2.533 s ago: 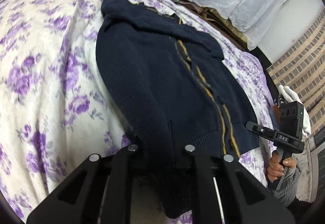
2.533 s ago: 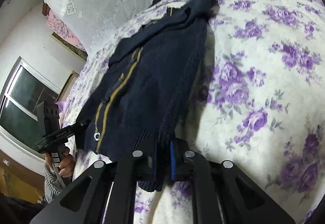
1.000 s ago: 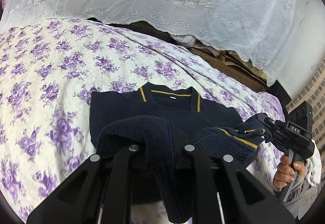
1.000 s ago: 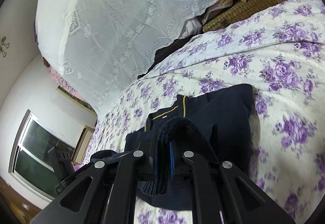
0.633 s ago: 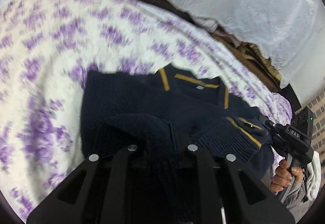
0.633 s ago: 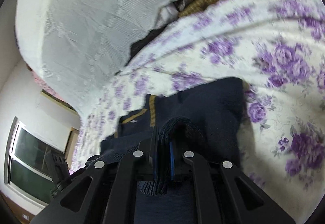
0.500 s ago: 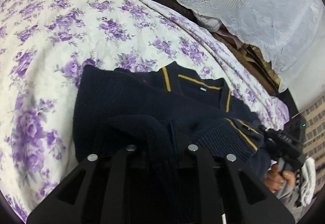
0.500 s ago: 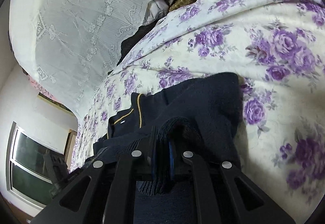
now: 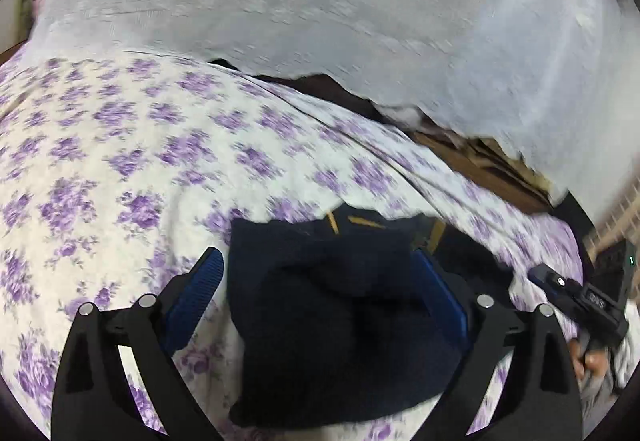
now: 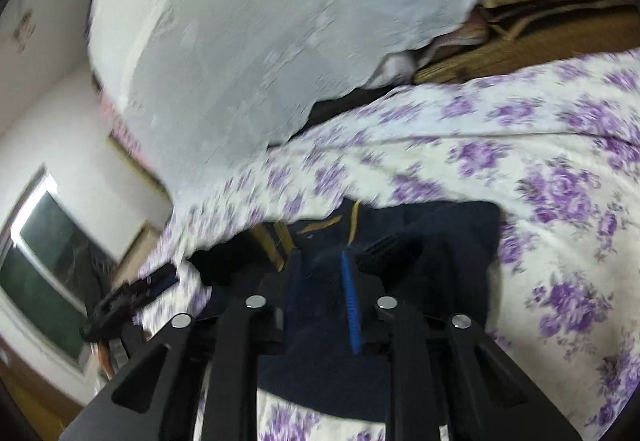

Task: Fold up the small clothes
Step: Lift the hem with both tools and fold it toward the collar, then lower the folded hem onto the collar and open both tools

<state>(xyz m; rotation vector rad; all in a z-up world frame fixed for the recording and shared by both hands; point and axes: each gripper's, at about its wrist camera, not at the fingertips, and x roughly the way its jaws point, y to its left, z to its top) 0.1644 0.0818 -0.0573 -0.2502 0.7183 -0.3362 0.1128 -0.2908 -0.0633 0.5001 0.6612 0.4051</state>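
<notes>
Room, left wrist view: white lace curtain [image 9: 320, 21] hangs across the far side, above the bed's purple-flowered sheet [image 9: 120, 145]; all of it is blurred for me.
Cardigan, left wrist view: my navy cardigan [image 9: 340, 321] lies bunched on the sheet, near centre, yellow trim at its far edge.
Left claw: my left claw [image 9: 320, 281] stands wide apart, blue pads either side of the cardigan; I see nothing pinched between them.
Right claw seen from the left: far right and near, my right claw [image 9: 576, 297] shows side-on; from here I cannot tell its gap.
Room, right wrist view: same curtain [image 10: 260, 41] at the far side, a dark window [image 10: 52, 269] on the left wall, floral sheet [image 10: 540, 169] to the right.
Cardigan, right wrist view: the cardigan [image 10: 440, 241] lies directly ahead on the sheet, near.
Right claw: my right claw [image 10: 320, 281] has a narrow gap showing, parted a little, navy knit between the fingers; I cannot tell whether it grips.
Left claw seen from the right: a blurred dark shape at near left [image 10: 120, 301].
</notes>
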